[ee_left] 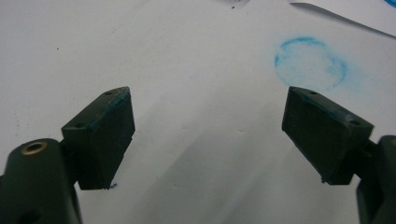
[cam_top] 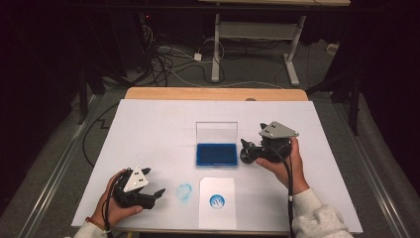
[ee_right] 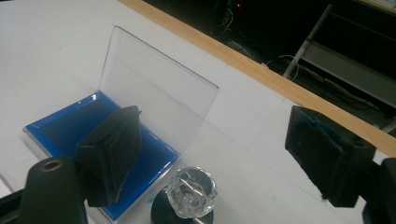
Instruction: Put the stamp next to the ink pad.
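Observation:
A blue ink pad (cam_top: 216, 154) lies mid-table in a clear case with its lid (cam_top: 216, 132) standing up. Right of it, a stamp (ee_right: 191, 195) with a clear faceted knob and a black base stands on the white sheet. My right gripper (ee_right: 215, 158) is open, its jaws wide on either side of the stamp and not touching it. It points left at the stamp (cam_top: 246, 156) in the high view. A white card (cam_top: 217, 201) with a round blue print lies near the front edge. My left gripper (cam_top: 157, 195) rests open and empty at the front left.
A smeared blue ring (ee_left: 310, 63) marks the white sheet (cam_top: 148, 134) between my left gripper (ee_left: 208, 135) and the card. The wooden table edge (cam_top: 213, 93) runs along the back. Beyond it are cables and a desk frame on the floor.

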`<state>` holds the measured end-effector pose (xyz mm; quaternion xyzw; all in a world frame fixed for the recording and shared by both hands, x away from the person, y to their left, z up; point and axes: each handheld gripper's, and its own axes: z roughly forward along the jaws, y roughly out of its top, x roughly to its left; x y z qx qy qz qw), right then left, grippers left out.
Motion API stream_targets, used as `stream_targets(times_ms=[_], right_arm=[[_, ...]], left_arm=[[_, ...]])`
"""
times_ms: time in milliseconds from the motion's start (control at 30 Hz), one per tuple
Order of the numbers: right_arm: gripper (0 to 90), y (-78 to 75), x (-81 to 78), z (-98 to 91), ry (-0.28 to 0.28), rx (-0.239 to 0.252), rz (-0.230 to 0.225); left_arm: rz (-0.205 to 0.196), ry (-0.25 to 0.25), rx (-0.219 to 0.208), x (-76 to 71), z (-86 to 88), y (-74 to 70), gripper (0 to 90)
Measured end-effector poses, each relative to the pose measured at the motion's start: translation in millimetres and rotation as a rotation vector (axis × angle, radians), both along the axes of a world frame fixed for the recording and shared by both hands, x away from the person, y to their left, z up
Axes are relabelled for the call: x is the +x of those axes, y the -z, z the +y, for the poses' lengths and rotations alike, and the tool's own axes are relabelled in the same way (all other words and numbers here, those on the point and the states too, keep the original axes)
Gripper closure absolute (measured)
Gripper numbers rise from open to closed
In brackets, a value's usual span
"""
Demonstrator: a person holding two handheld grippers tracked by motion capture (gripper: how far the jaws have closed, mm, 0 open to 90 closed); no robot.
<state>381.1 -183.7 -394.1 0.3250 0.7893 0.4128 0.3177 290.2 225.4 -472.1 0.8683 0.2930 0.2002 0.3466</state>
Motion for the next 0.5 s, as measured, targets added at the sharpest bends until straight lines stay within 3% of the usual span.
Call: stream_targets(times_ms=[500], right_arm=[[18.9, -11.8, -15.8, -5.6, -0.026, 0.016, -0.048]], left_arm=[[0.000, 0.000, 0.007, -0.2, 0.1, -0.1, 16.9]])
